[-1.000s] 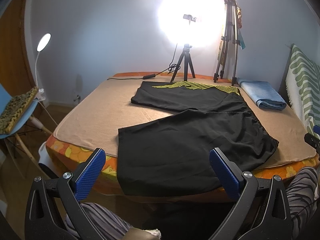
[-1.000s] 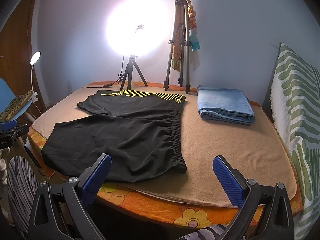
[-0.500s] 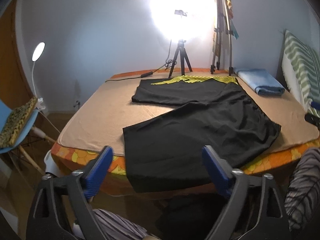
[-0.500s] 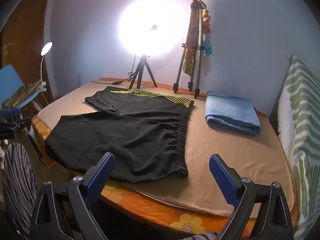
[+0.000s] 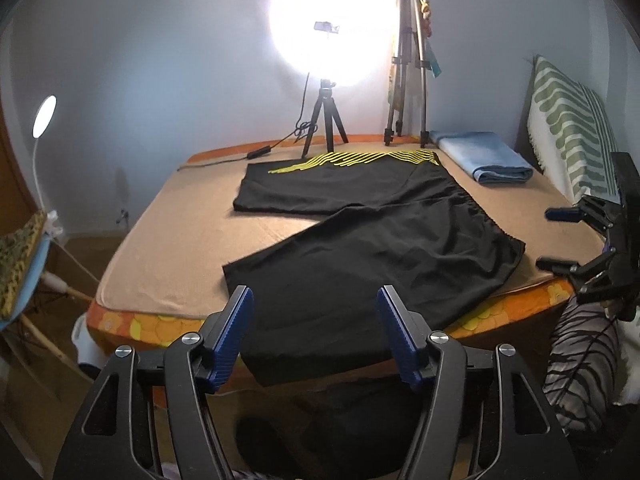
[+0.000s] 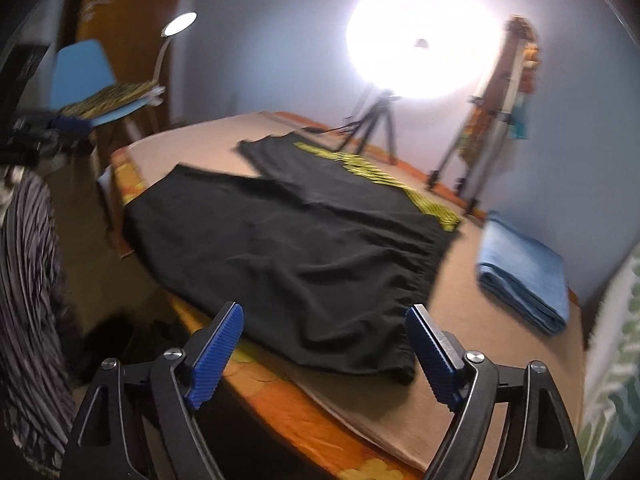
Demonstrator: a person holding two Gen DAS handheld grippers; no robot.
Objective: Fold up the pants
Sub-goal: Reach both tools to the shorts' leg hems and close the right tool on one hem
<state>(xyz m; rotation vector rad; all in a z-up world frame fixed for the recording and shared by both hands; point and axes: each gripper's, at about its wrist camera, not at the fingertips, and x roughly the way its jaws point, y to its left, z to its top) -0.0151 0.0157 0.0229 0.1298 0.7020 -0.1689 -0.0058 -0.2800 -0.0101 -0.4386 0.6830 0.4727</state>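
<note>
- Swung leftward since the earlier frame, the right gripper (image 6: 322,346) is now seen blurred above the near waistband corner of the black shorts with yellow stripes (image 6: 288,248); its blue-padded jaws are held wide apart, nothing between them.
- Jaws likewise spread and empty, the left gripper (image 5: 316,330) is held over the near leg hem.
- The shorts are laid flat on the tan blanket-covered bed (image 5: 180,240), a folded blue towel (image 5: 484,156) placed far right.
</note>
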